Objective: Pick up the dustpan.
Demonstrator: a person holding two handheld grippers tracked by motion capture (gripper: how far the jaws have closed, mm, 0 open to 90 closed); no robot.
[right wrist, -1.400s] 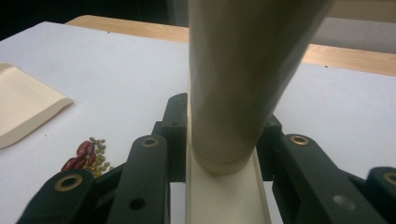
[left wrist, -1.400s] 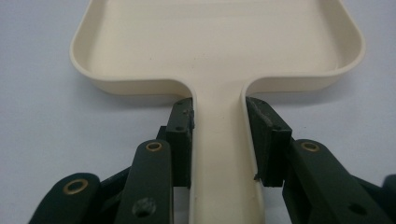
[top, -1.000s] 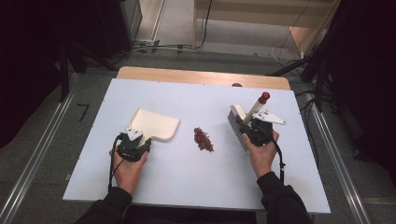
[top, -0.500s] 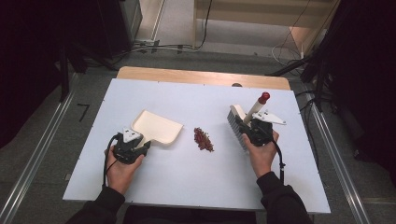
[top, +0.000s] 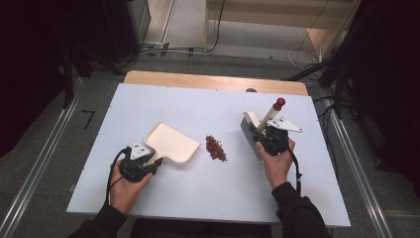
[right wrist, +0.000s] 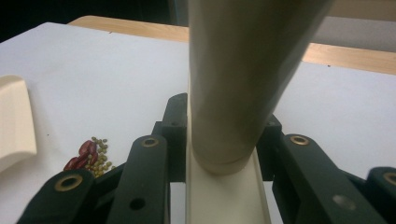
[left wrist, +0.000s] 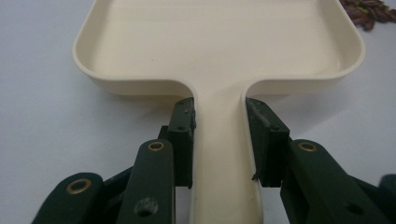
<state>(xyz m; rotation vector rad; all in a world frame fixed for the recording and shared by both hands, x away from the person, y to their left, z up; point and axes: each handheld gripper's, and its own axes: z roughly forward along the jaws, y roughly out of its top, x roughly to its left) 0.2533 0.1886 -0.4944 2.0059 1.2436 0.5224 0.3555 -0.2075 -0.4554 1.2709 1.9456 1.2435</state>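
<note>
A cream dustpan [top: 172,143] lies on the white table [top: 198,106], its mouth toward a small heap of red and green beans [top: 216,148]. My left gripper [top: 151,163] is shut on the dustpan's handle [left wrist: 220,154], a black pad on each side of it. A hand brush [top: 250,134] with a cream handle and a red tip [top: 280,103] stands to the right of the beans. My right gripper [top: 265,136] is shut on the brush, whose handle [right wrist: 238,79] rises between the jaws. The beans [right wrist: 91,156] lie low on the left in the right gripper view.
A wooden strip [top: 213,82] runs along the table's far edge. Metal rails [top: 44,158] flank the table on both sides. Cables lie on the floor [top: 163,49] beyond it. Bare tabletop stretches in front of the beans and behind them.
The left hand has drawn the dustpan slightly toward the near left, away from the beans. The right hand and brush have stayed where they were.
</note>
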